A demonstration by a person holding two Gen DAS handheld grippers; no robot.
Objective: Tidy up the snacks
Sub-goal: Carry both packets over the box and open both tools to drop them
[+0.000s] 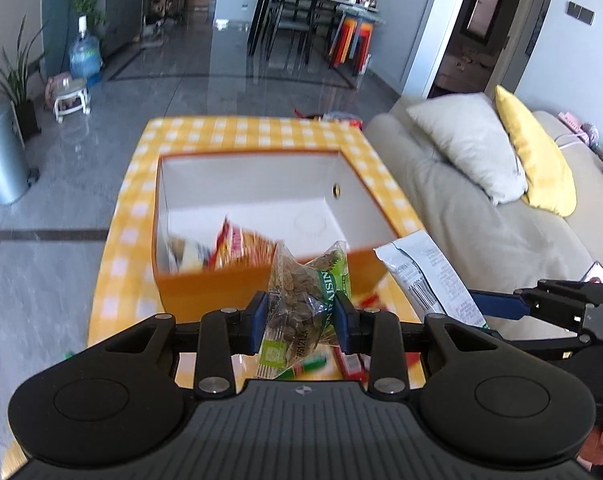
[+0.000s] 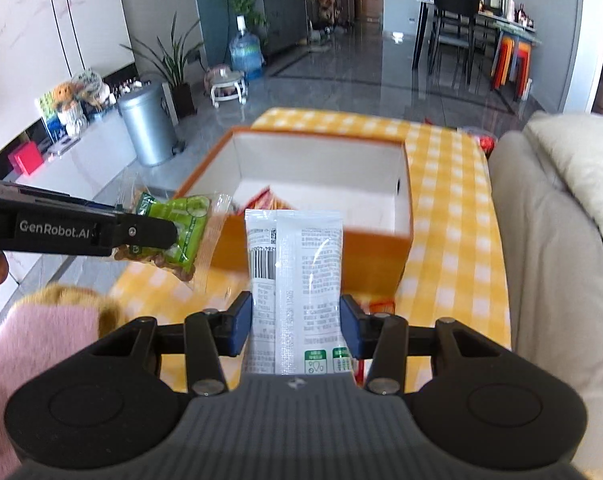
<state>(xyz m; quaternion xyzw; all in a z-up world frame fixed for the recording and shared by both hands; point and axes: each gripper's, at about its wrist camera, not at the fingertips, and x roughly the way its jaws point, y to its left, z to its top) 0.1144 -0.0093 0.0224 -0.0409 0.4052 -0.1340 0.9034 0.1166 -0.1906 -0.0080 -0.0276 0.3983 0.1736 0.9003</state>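
Table (image 1: 121, 216) covered by a yellow-and-white checked cloth; sofa (image 1: 481, 240) set just beside it. Orange box (image 2: 381, 248) with white interior is placed on the cloth; red-and-yellow snack packets (image 1: 241, 246) are seen lying inside. White sachet (image 2: 297, 280) with barcode is clamped upright between the blue pads of the right gripper (image 2: 297, 328), before the box's near wall. Clear raisin bag (image 1: 305, 296) is pinched by the left gripper (image 1: 303, 320), likewise raised above the cloth, near the box.
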